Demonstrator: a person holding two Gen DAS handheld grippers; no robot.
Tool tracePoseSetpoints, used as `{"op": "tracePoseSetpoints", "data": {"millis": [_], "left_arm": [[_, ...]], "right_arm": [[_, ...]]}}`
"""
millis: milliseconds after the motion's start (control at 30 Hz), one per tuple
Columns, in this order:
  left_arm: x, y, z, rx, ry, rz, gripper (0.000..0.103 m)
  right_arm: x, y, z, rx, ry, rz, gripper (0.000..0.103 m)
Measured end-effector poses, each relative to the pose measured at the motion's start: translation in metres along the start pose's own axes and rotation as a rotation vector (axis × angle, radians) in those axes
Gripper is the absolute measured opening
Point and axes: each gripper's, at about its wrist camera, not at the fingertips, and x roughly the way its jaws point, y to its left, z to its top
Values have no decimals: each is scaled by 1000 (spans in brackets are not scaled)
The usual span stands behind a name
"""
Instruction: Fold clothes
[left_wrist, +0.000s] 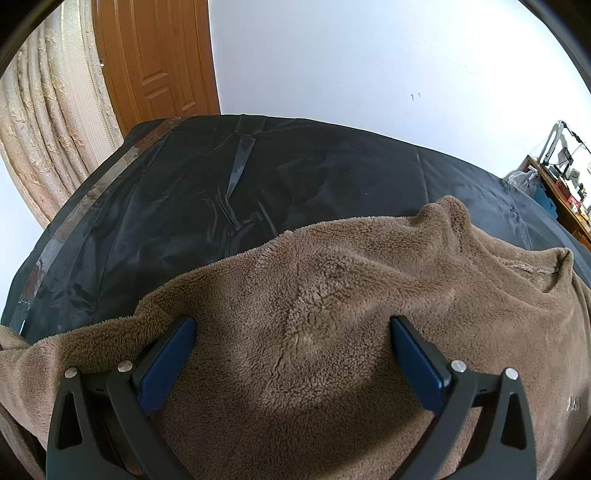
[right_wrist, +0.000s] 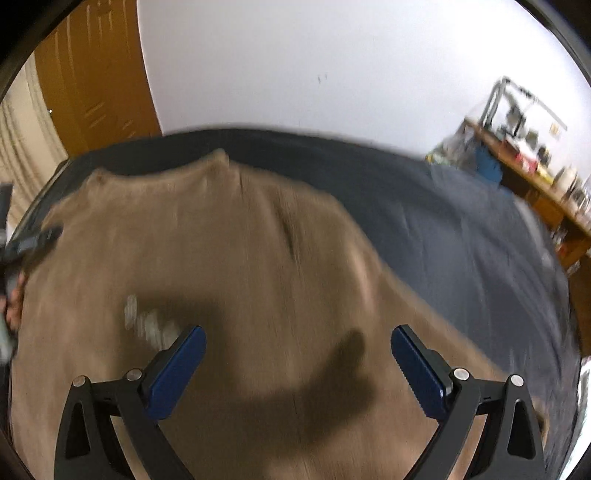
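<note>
Between the blue pads of the left gripper (left_wrist: 291, 328) lies nothing but the pile of a brown fleece garment (left_wrist: 332, 295); the fingers (left_wrist: 170, 362) stand wide apart, their tips low over or against the cloth, with no fold pinched. The right gripper (right_wrist: 297, 339) is likewise spread wide and empty, hovering above the same garment (right_wrist: 221, 258), on which it throws a dark shadow. The fleece lies spread over a bed under a black cover (left_wrist: 207, 192), its far edge rising in two small peaks.

Step in hand, as judged: positioning for a grasp, before any fold is made. The garment lies broadly flat but rumpled, so the task seems to be at an early stage. The next move calls for each gripper to find an edge or corner, close on it and lift evenly, so that one half can be carried over the other.

Poorly shown: the right wrist view is smeared by motion, so seams and hems there cannot be read, and a pale mark (right_wrist: 144, 321) on the cloth may be a label or print. At that view's left margin a hand (right_wrist: 14, 299) and part of the other tool are cut off. Near edges of the garment fall outside both views, and its type cannot be settled. A wooden door (left_wrist: 155, 59), a curtain (left_wrist: 48, 122) and a cluttered worktop (right_wrist: 532, 173) stand beyond the bed.
</note>
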Motion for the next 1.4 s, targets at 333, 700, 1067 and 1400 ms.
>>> {"op": "tracePoseSetpoints", "data": {"millis": [333, 700, 1067, 1400], "left_arm": [[-21, 11, -12, 93, 50, -18, 103], [-137, -35, -47, 193, 45, -142, 103], [-160, -186, -132, 417, 192, -438, 103], [-135, -215, -159, 467, 151, -405, 103]], "right_arm": [[7, -22, -66, 21, -83, -3, 103], [4, -14, -68, 40, -101, -13, 103], [-132, -66, -191, 44, -308, 2, 102], [-138, -86, -262, -7, -201, -158, 66]]}}
